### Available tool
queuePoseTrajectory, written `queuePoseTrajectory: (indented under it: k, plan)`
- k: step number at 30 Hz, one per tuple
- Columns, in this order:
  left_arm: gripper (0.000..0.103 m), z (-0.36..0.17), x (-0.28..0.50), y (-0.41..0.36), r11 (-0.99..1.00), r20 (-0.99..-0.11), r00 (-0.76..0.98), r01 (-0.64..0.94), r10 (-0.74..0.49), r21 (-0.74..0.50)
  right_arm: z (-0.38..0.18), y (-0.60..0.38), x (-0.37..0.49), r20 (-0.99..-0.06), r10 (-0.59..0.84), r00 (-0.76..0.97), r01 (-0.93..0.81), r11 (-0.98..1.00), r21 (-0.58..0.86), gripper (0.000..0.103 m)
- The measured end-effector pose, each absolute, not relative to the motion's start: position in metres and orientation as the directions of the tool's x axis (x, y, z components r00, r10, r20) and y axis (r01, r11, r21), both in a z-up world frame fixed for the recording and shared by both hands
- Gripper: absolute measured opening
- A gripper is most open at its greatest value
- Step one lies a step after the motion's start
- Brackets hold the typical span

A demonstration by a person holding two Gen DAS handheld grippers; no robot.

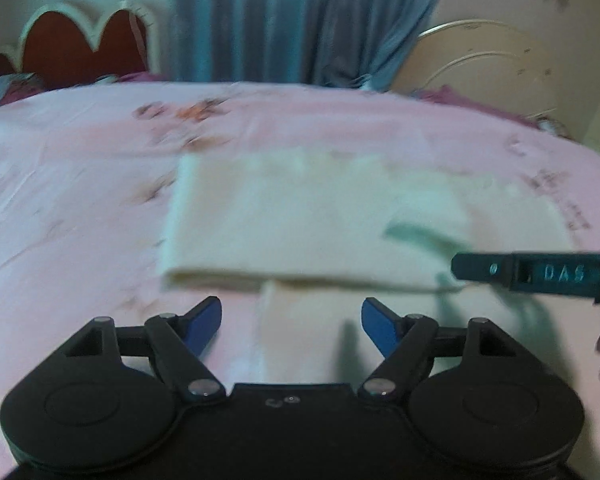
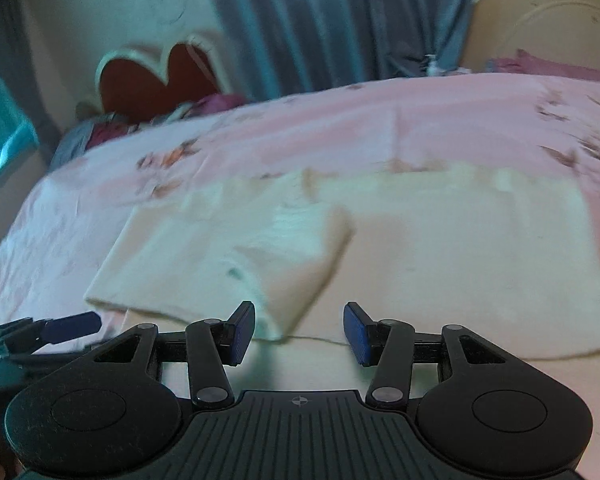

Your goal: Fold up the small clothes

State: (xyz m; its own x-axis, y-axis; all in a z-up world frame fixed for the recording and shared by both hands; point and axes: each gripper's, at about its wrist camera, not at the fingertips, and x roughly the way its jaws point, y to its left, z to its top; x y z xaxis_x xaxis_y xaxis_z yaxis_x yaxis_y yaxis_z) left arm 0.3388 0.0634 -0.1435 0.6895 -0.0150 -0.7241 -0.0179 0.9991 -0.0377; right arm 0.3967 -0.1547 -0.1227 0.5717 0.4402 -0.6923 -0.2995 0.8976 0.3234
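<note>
A cream-white small garment [image 1: 300,220] lies partly folded on the pink bedsheet [image 1: 80,200]. A folded flap lies on top of it [image 2: 300,248], and a lower layer sticks out at the near edge [image 1: 296,332]. My left gripper [image 1: 292,322] is open and empty, just short of that near edge. My right gripper [image 2: 299,334] is open and empty, its jaws either side of the flap's near corner. The right gripper's finger shows at the right edge of the left wrist view [image 1: 540,272]. The left gripper's finger shows at the lower left of the right wrist view [image 2: 68,328].
The bed has a red and white scalloped headboard [image 1: 80,44] at the far left and a cream metal frame [image 1: 500,60] at the far right. A blue curtain [image 1: 300,20] hangs behind. Purple bedding [image 2: 204,108] lies near the headboard.
</note>
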Motion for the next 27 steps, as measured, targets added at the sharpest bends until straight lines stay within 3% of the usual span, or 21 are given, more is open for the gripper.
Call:
queuePoseTrajectory:
  k: [4,7,8,9,15,20,23,27]
  plan:
    - [0.074,-0.152,0.342,0.082,0.995,-0.738,0.673,-0.101,0.049,-0.026,-0.127,-0.135,0.402,-0.706,0.357,0.612,-0.286,0.932,0.224,0.049]
    - [0.074,-0.153,0.352,0.087,0.989,-0.719,0.69,-0.147,0.081,-0.029,-0.128,-0.137,0.412,-0.707,0.353,0.614,-0.259,0.935,0.242,0.048]
    - [0.073,-0.154,0.356,0.088,0.987,-0.715,0.694,-0.158,0.087,-0.033,-0.127,-0.139,0.413,-0.699,0.355,0.621,-0.25,0.935,0.253,0.042]
    - [0.073,-0.154,0.359,0.089,0.985,-0.71,0.698,-0.166,0.093,-0.035,-0.125,-0.143,0.414,-0.691,0.363,0.625,-0.248,0.932,0.265,0.009]
    - [0.055,-0.159,0.359,0.086,0.993,-0.673,0.735,-0.121,0.084,-0.008,-0.101,-0.195,0.411,-0.632,0.308,0.711,-0.146,0.944,0.296,0.008]
    - [0.04,-0.158,0.357,0.078,0.997,-0.66,0.749,-0.081,0.065,0.005,-0.113,-0.255,0.407,-0.677,0.241,0.695,-0.008,0.944,0.329,0.008]
    - [0.019,-0.159,0.356,0.072,0.999,-0.654,0.755,-0.048,0.046,0.015,-0.129,-0.275,0.406,-0.708,0.29,0.644,0.034,0.914,0.405,0.008]
    - [0.014,-0.159,0.354,0.066,0.999,-0.648,0.76,-0.046,0.052,0.026,-0.132,-0.291,0.402,-0.708,0.258,0.657,0.088,0.907,0.413,0.008]
